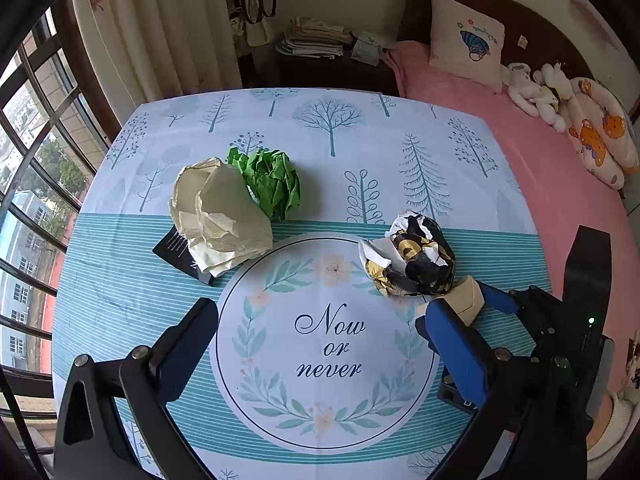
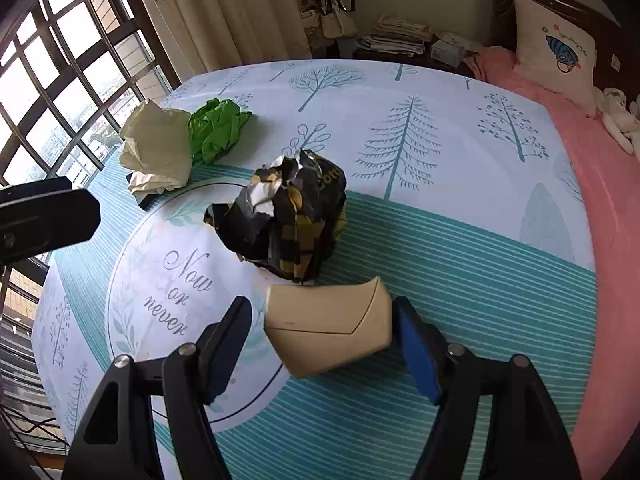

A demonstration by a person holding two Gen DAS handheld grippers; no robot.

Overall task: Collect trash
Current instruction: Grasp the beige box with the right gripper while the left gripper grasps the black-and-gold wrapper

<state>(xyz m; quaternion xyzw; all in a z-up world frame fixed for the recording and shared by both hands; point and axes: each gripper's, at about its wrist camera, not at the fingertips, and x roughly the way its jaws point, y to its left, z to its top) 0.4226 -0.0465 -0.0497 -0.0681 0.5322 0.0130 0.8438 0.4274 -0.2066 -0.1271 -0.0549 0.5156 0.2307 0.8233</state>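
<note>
Right wrist view: right gripper (image 2: pixel 324 332) spread around beige box (image 2: pixel 328 330) on table (image 2: pixel 460 240), blue pad at box's right end, left pad just off it. Black-gold wad (image 2: pixel 288 220) just beyond box. Cream wad (image 2: pixel 156 148) and green wad (image 2: pixel 218 128) touching, far left. Left gripper (image 1: pixel 316 336) spread wide, nothing between fingers, above "Now or never" print (image 1: pixel 328 340).

Tablecloth (image 1: pixel 420 128): tree print, "Now or never" wreath
Bed (image 1: pixel 540 152): pink sheet
Pillow (image 1: pixel 466 40): against headboard
Window (image 2: pixel 60 64): gridded
</note>
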